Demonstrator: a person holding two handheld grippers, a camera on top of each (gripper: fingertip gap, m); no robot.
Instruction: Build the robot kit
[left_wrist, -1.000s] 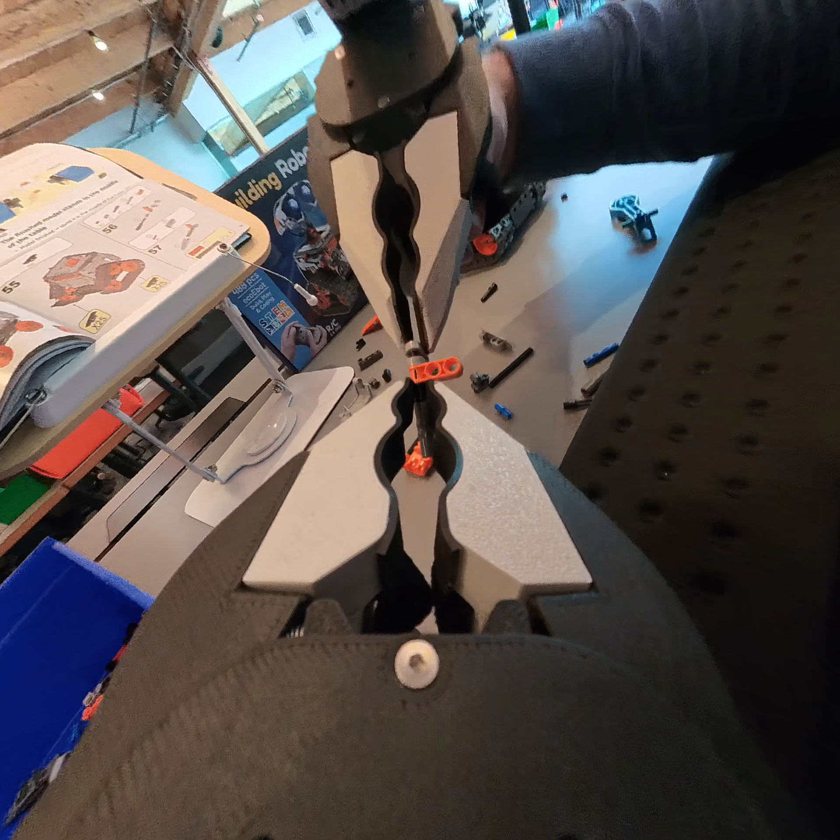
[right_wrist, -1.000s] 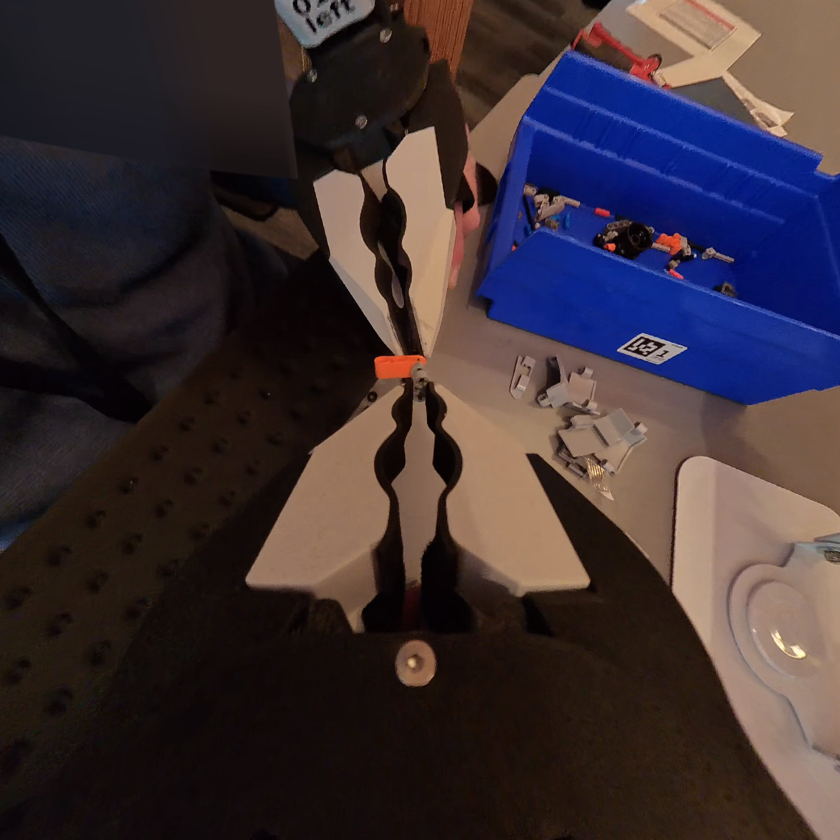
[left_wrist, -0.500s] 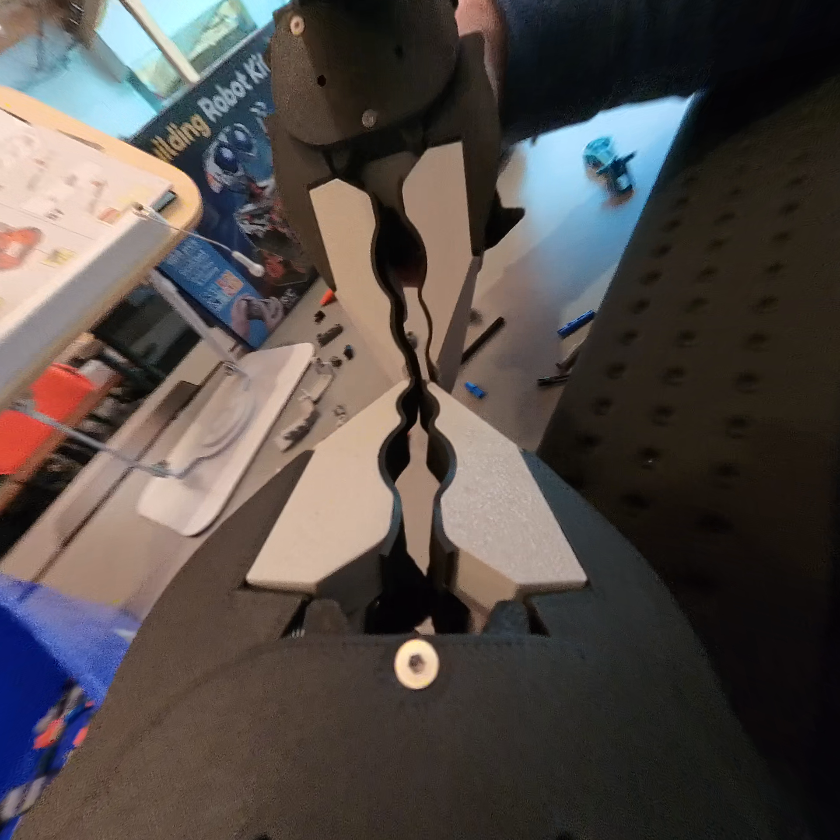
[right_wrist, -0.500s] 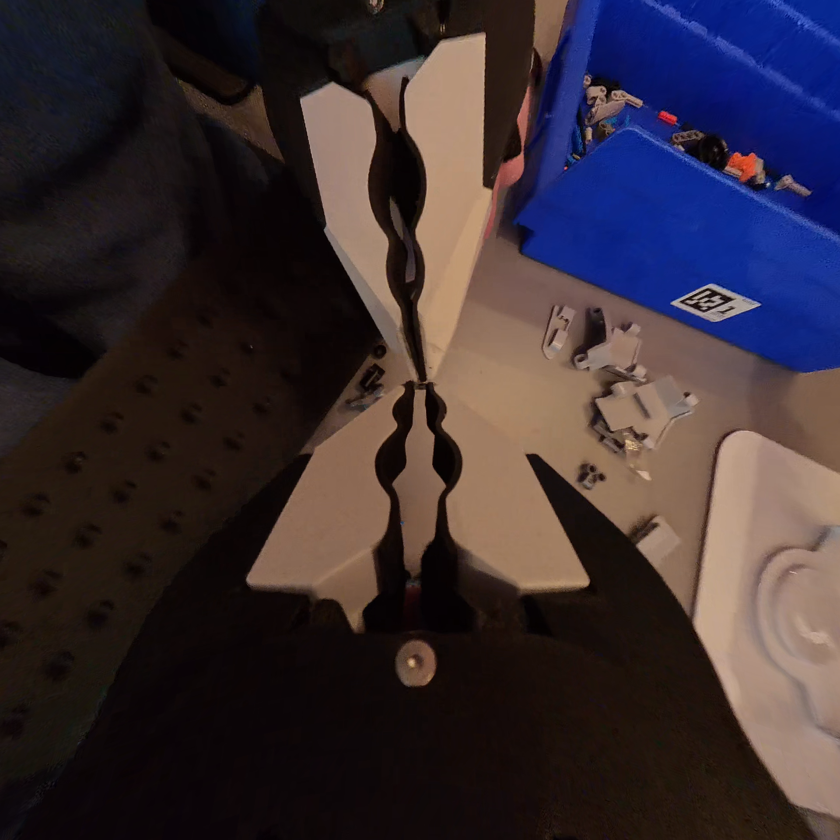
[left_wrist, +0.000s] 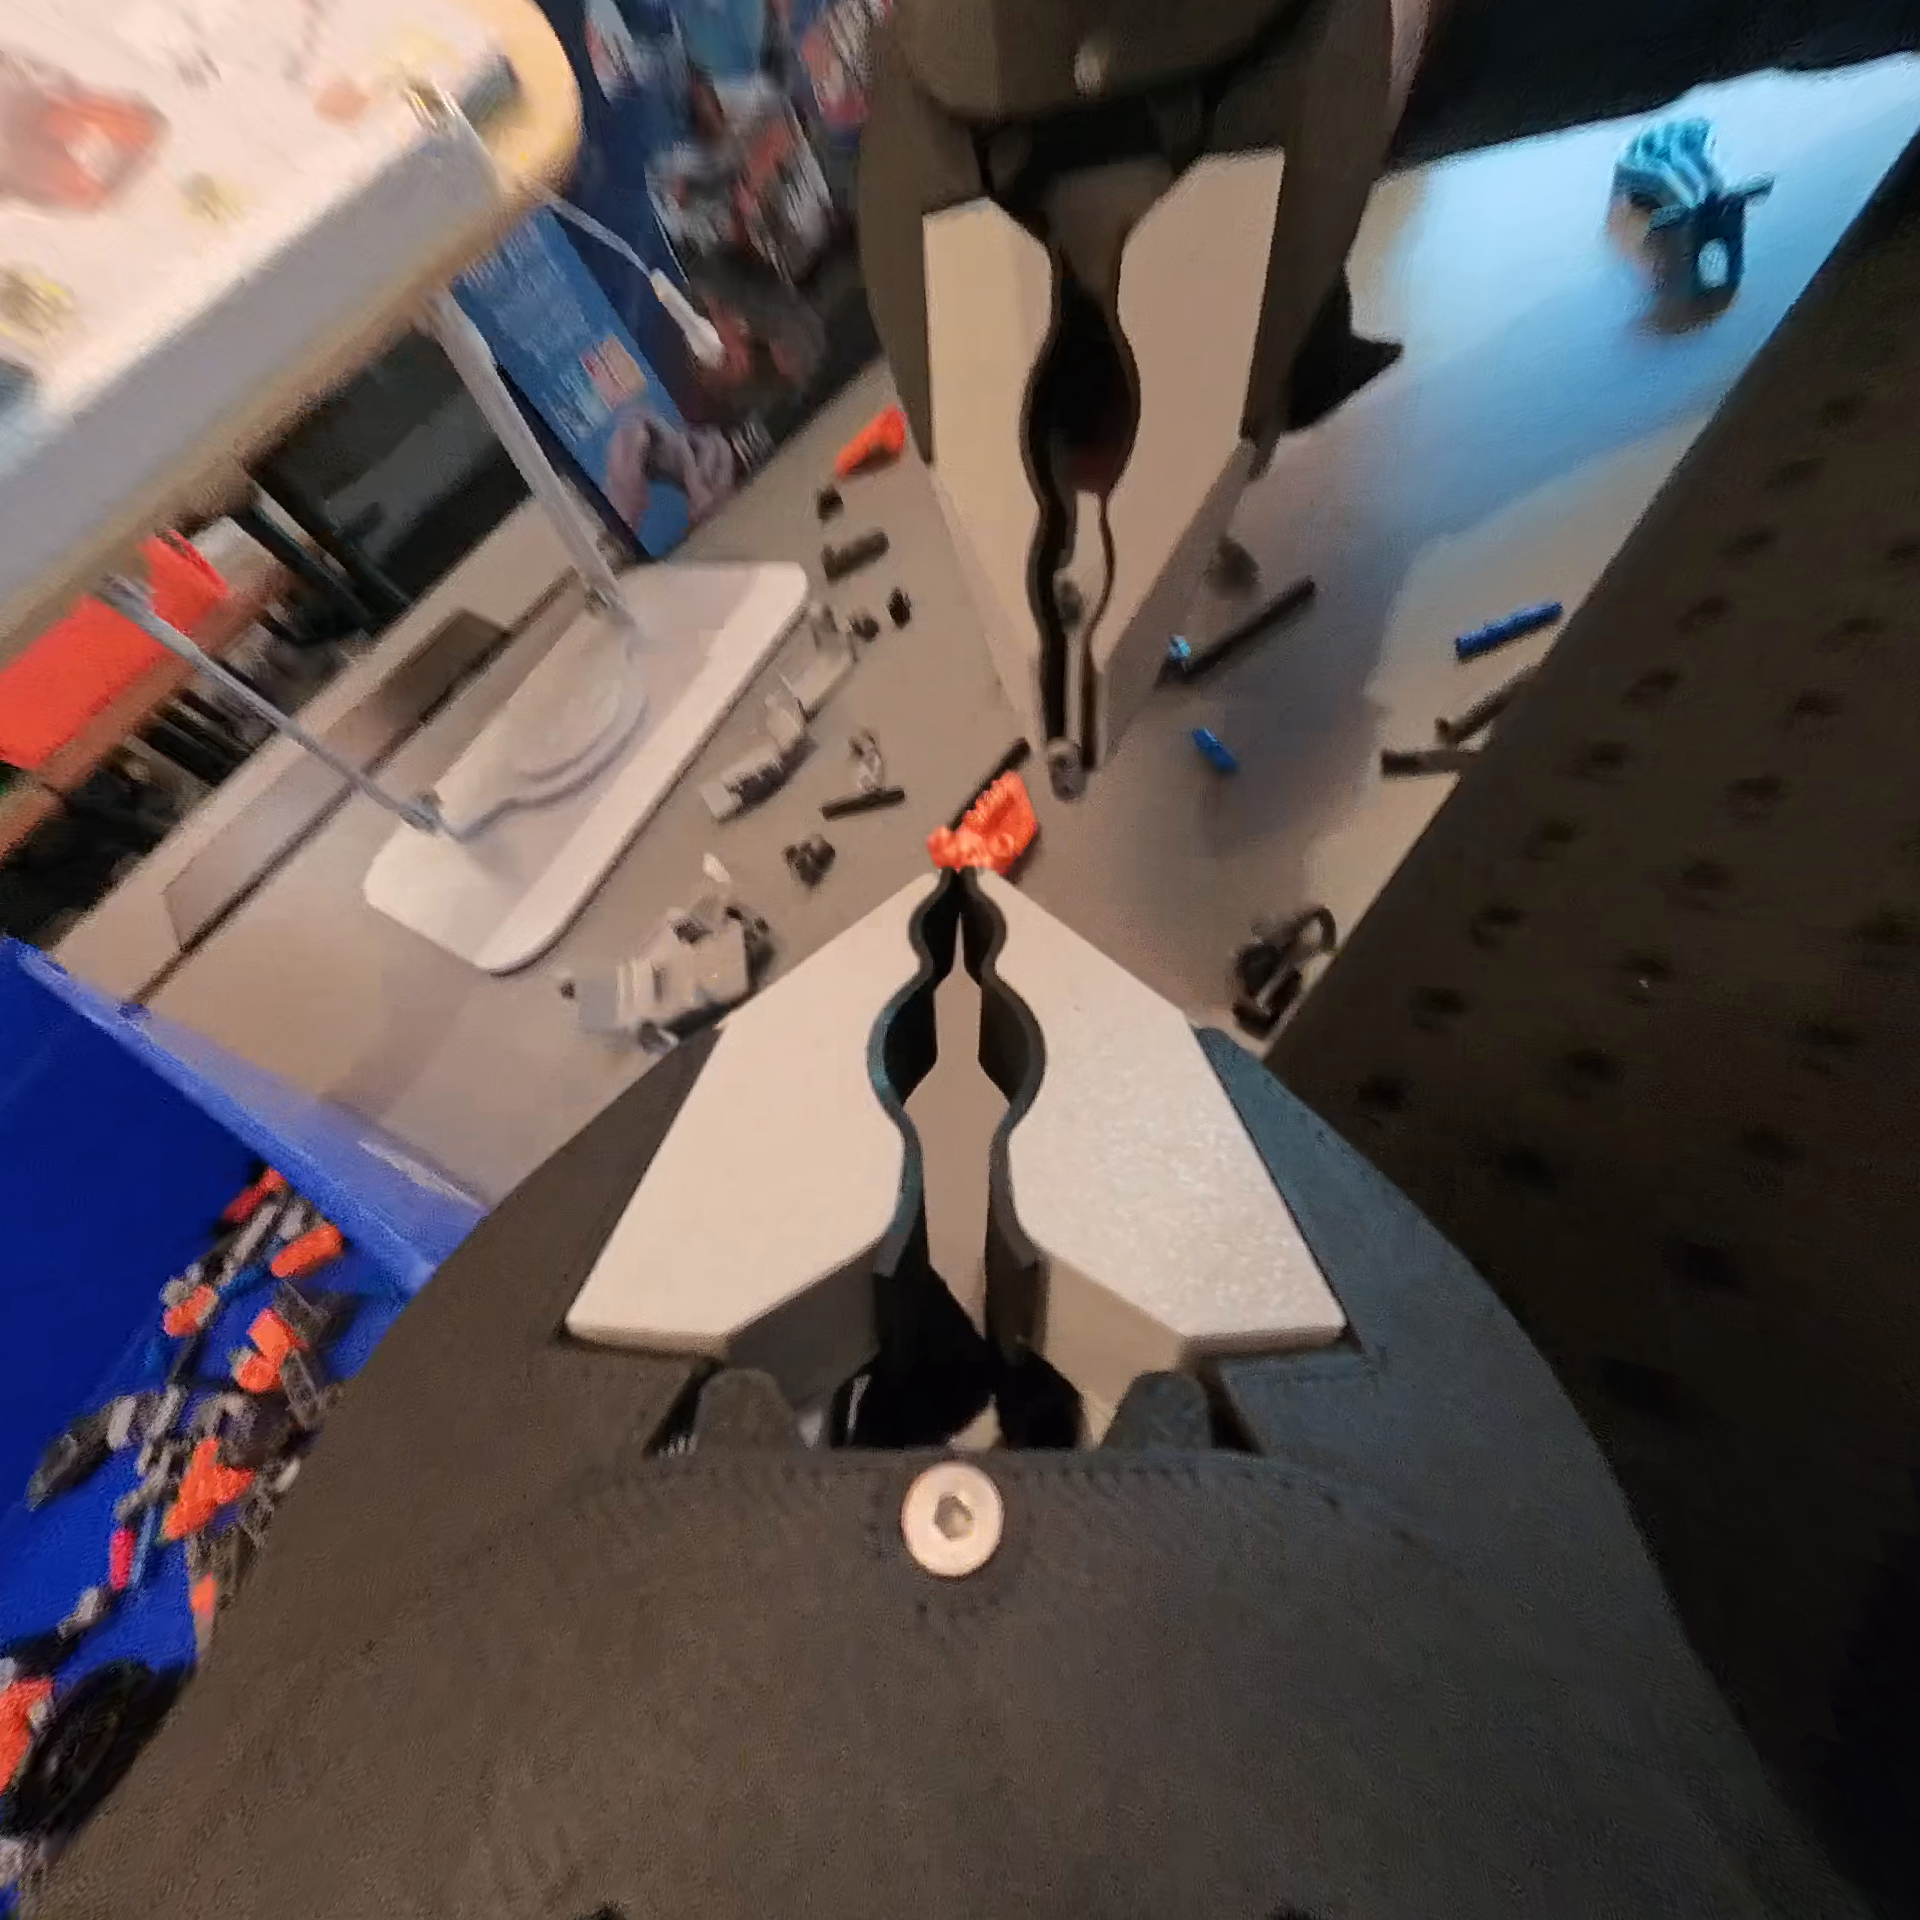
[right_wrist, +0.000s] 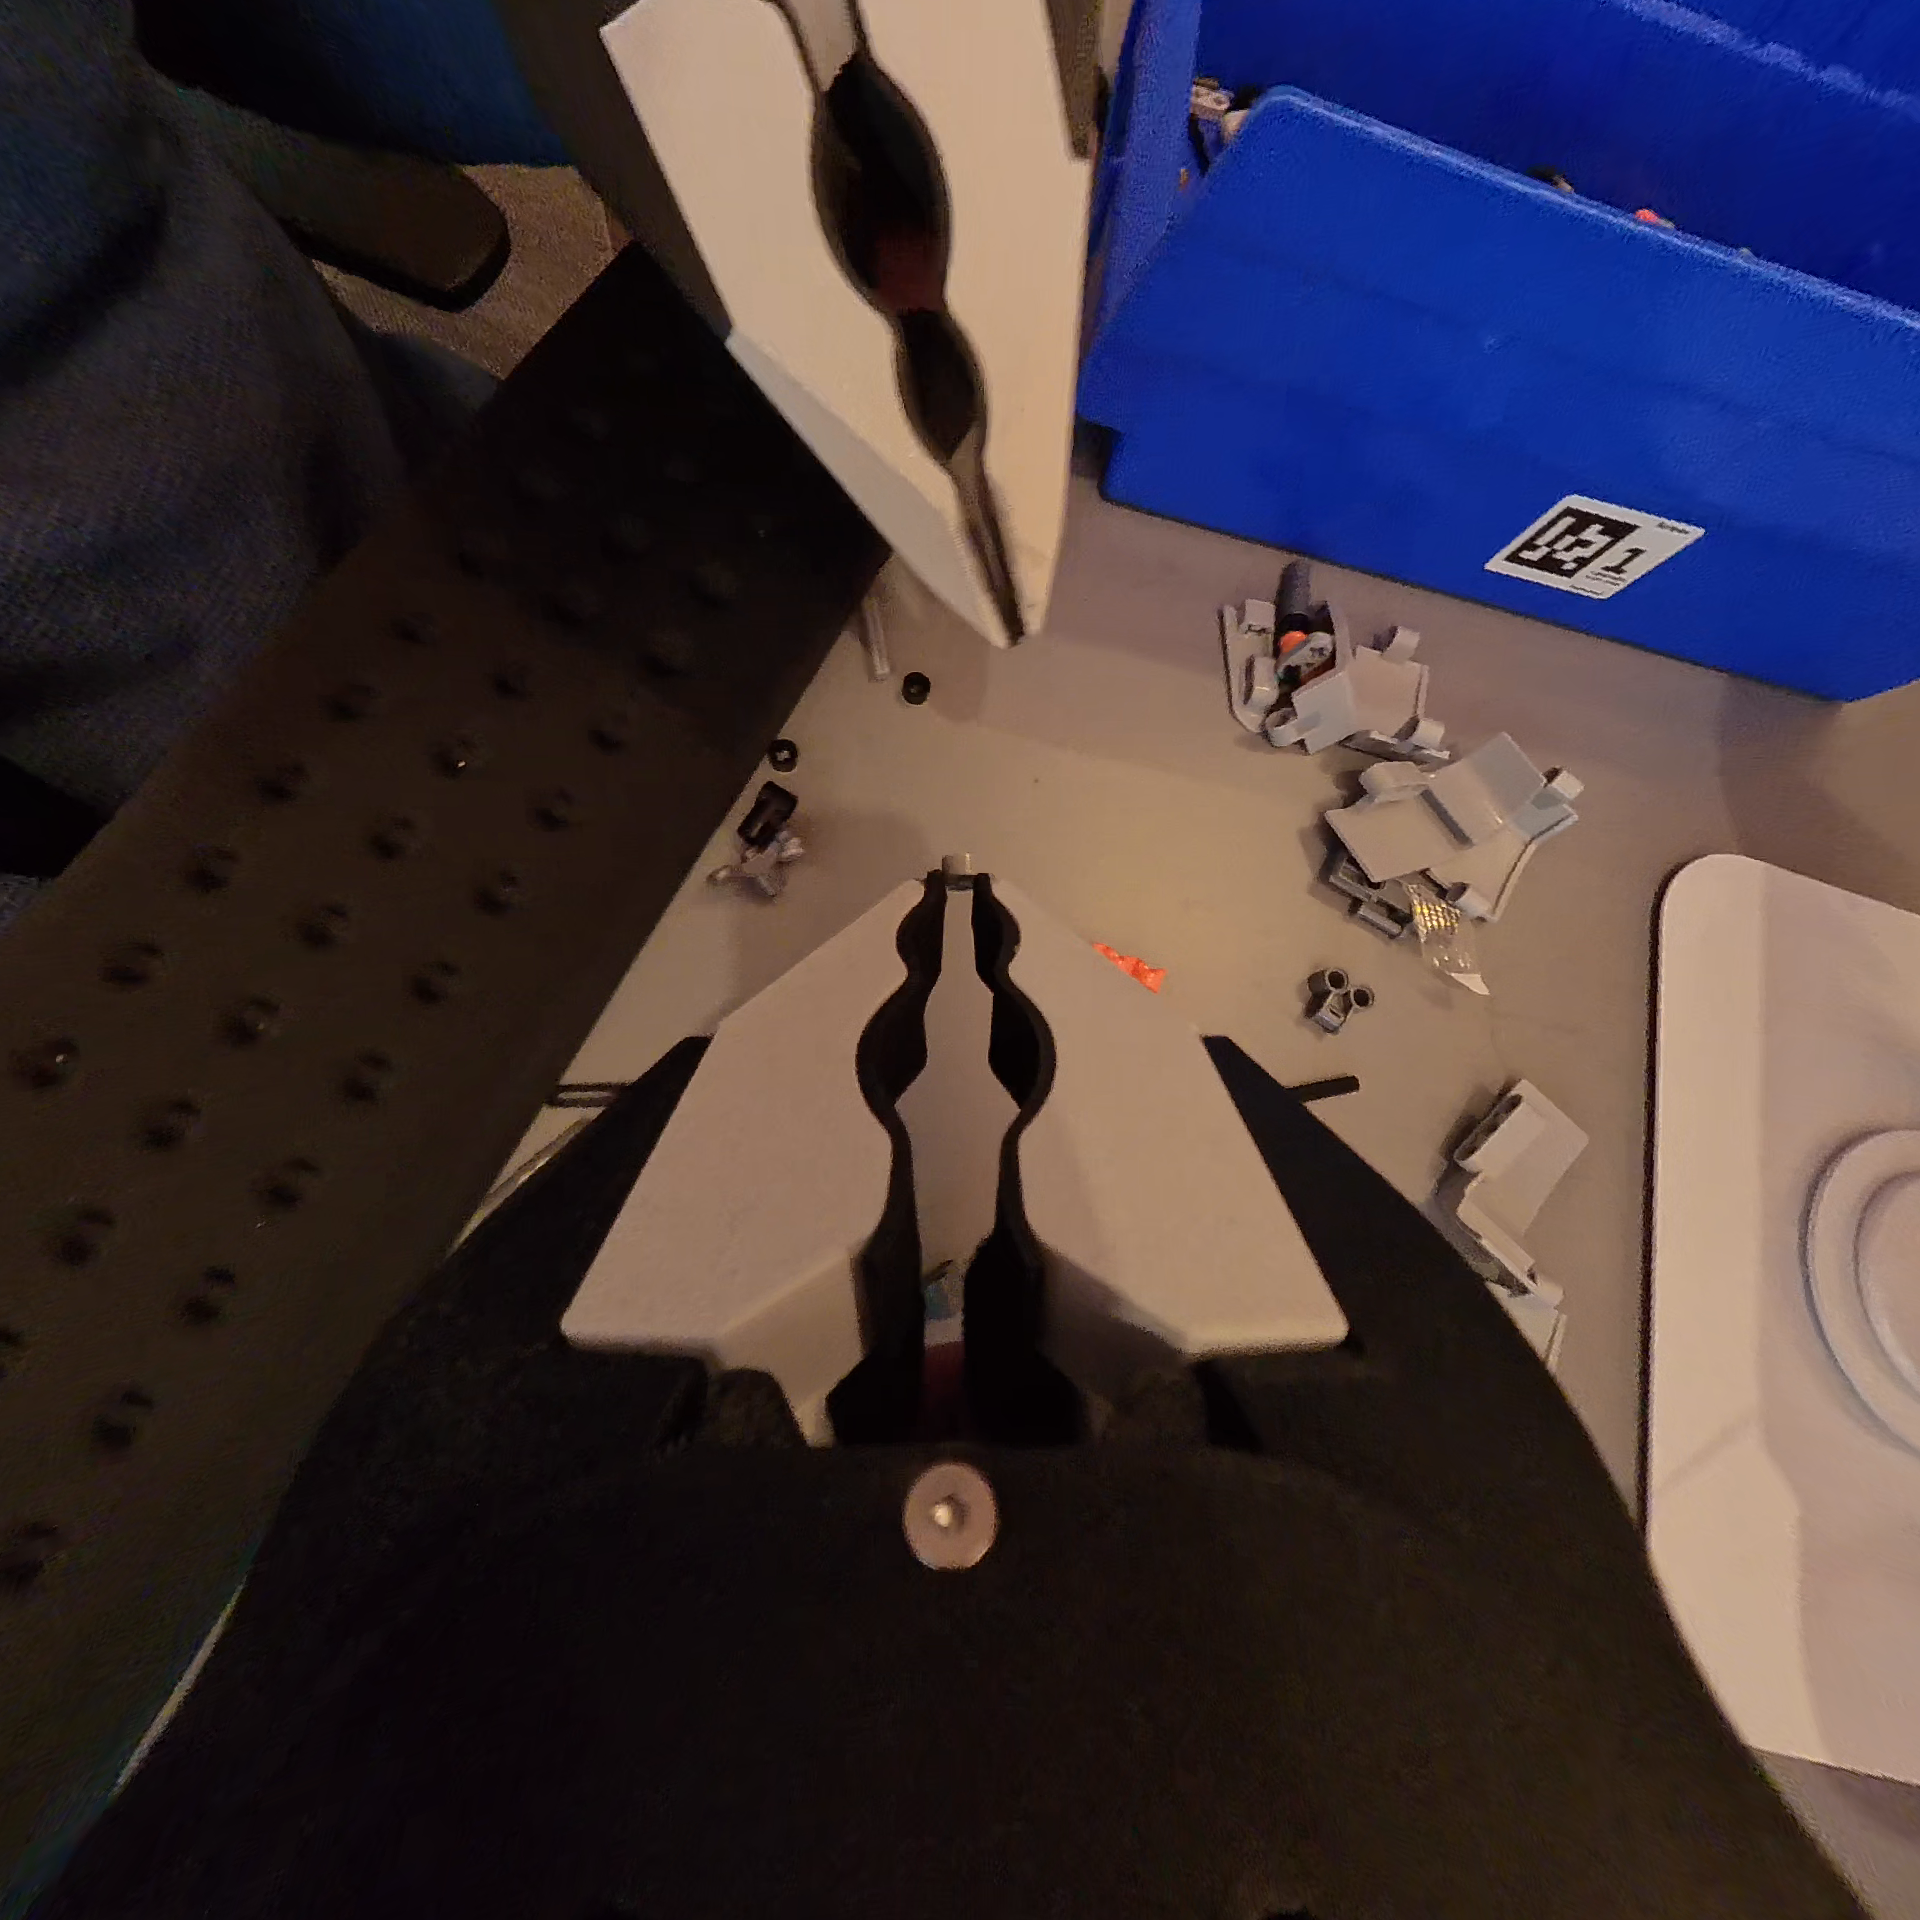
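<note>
Left gripper (left_wrist: 961, 883) pinching orange piece (left_wrist: 987, 826) (blurred, seemingly); right gripper (right_wrist: 958, 883) clamping grey pin (right_wrist: 957, 868)

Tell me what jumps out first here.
Two tongs point nearly tip to tip above the grey table: the right tongs pinch a small grey pin, the left tongs are shut. A bright orange piece lies on the table between them; a blue bin of parts stands nearby.

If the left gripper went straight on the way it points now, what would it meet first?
Probably the right gripper, whose tips hang just beyond the orange piece at the left gripper's tips; depth between them is unclear.
</note>
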